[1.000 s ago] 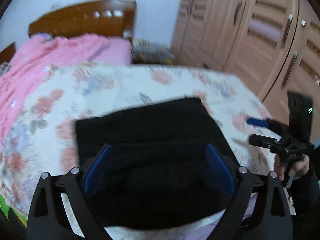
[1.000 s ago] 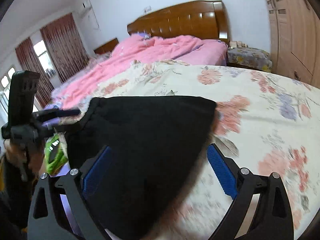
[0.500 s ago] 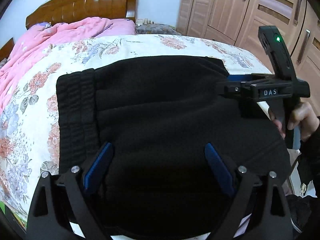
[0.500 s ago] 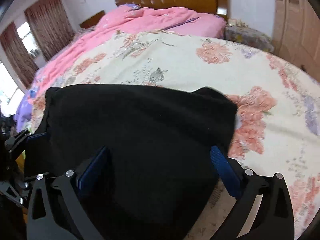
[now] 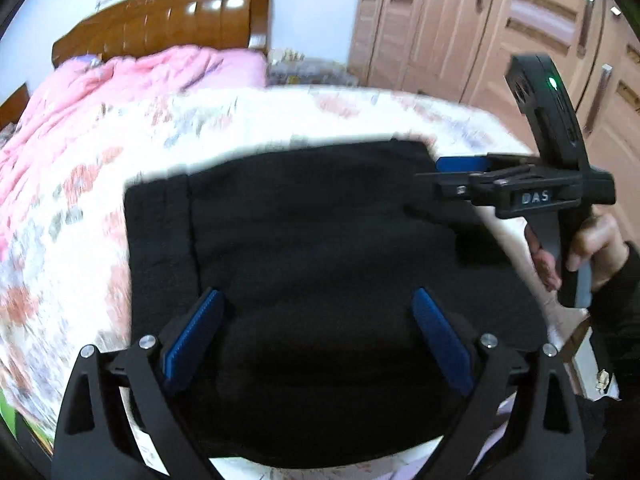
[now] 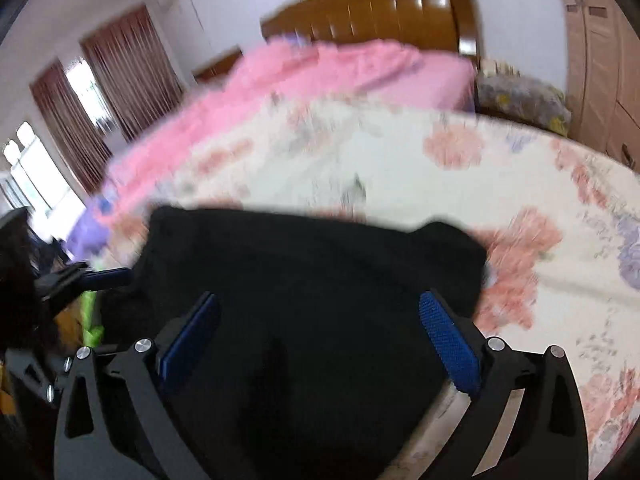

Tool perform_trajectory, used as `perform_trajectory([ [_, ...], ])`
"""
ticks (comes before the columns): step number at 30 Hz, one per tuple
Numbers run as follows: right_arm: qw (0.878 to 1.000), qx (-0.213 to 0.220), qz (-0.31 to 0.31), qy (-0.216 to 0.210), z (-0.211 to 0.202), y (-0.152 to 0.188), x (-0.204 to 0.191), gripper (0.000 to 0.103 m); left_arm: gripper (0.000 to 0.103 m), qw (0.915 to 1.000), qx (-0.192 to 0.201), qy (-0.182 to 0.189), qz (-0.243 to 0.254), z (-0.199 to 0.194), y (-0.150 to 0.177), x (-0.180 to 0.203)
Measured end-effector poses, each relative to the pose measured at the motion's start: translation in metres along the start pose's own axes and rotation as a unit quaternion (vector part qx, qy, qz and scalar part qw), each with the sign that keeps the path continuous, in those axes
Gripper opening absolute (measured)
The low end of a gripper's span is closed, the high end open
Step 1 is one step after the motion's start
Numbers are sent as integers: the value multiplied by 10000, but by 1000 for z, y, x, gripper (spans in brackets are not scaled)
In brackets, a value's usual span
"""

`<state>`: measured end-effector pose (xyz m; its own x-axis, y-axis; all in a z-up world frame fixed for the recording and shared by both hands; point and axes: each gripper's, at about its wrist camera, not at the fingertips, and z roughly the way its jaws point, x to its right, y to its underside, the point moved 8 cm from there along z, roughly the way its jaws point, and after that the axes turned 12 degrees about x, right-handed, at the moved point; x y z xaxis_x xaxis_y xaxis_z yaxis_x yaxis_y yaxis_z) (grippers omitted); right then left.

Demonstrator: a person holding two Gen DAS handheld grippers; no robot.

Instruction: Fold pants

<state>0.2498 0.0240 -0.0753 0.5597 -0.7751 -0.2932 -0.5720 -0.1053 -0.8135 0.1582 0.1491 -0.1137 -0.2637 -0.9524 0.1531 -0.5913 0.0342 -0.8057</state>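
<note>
**Black grippers, blue pads**

The left gripper (image 5: 316,334) has black angular arms with silver screws and ribbed blue pads (image 5: 194,330). The right gripper (image 6: 318,334) matches; its body reads "DAS", with a green light. Bare-skinned hand (image 5: 588,248), dark sleeve.

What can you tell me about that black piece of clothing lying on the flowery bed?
The black pants look like thick, soft, fleecy fabric, plain and dark all over. They lie folded into a broad, roughly rectangular stack on the floral bedspread, near the bed's foot edge. A ribbed, elastic-looking band runs along their left side in the left view. Both claws, the left and the right, are open over them; the pictures do not show either one gripping the cloth.
</note>
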Motion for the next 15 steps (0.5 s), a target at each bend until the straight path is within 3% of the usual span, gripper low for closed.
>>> perform_trajectory([
  [3, 9992, -58, 76, -391, -3, -5, -4, 98, 97, 9999, 123, 103, -1, 0, -27, -4],
  [6, 9968, -297, 31, -737, 14, -2, -18, 98, 97, 9995, -244, -156, 108, 32, -40, -24],
  [10, 9968, -662, -250, -383, 53, 0, -13, 98, 97, 9953, -911, -235, 224, 73, -17, -44],
  [12, 9973, -703, -148, -149, 66, -3, 3, 98, 98, 9959, -800, -233, 340, 72, -12, -44],
  [15, 9968, -654, 313, -326, 72, -13, 16, 98, 98, 9972, -729, -130, 35, 70, -6, -48],
])
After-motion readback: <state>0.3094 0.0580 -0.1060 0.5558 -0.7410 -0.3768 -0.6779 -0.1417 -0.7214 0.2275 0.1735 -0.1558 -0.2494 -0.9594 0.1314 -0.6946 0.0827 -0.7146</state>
